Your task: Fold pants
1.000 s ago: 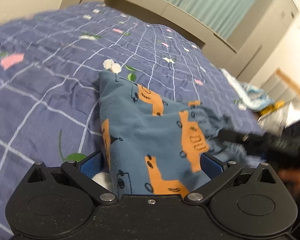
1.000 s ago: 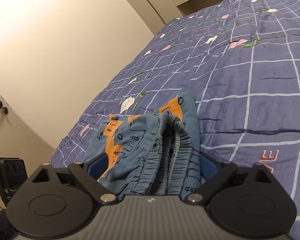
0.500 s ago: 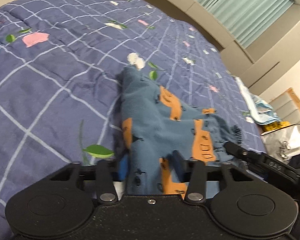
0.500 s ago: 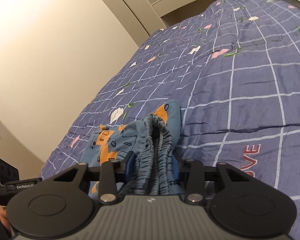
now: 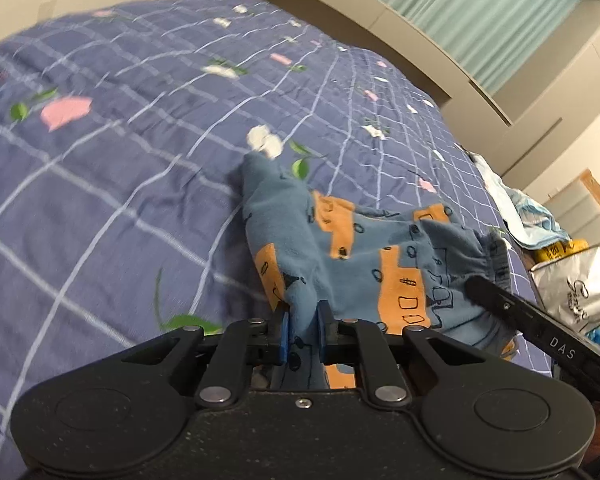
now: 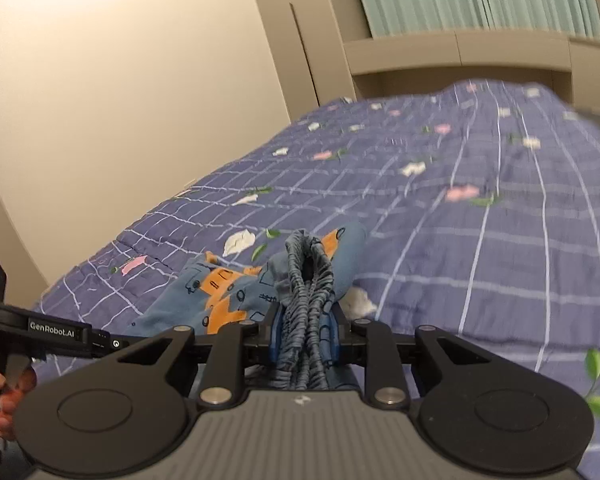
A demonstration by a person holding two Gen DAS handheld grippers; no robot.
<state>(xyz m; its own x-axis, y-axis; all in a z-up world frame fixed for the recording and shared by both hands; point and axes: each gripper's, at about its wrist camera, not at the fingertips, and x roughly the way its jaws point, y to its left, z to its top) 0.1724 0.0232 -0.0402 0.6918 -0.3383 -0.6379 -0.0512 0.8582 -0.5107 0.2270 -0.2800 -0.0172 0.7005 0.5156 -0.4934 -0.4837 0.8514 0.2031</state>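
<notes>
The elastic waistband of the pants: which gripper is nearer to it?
Right. The right gripper is closing on the gathered waistband; the left gripper is closing on a plain fold of the pants, away from it.

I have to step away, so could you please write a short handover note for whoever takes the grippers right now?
Left gripper: jaws closing on a fold of the blue patterned pants, cloth between the pads.
Right gripper: jaws closing on the bunched elastic waistband.
The pants lie crumpled on the purple checked quilt, partly lifted at both grips.
Done: both ends taken hold of.
Left: spread the pants flat, fold them, then let go.
</notes>
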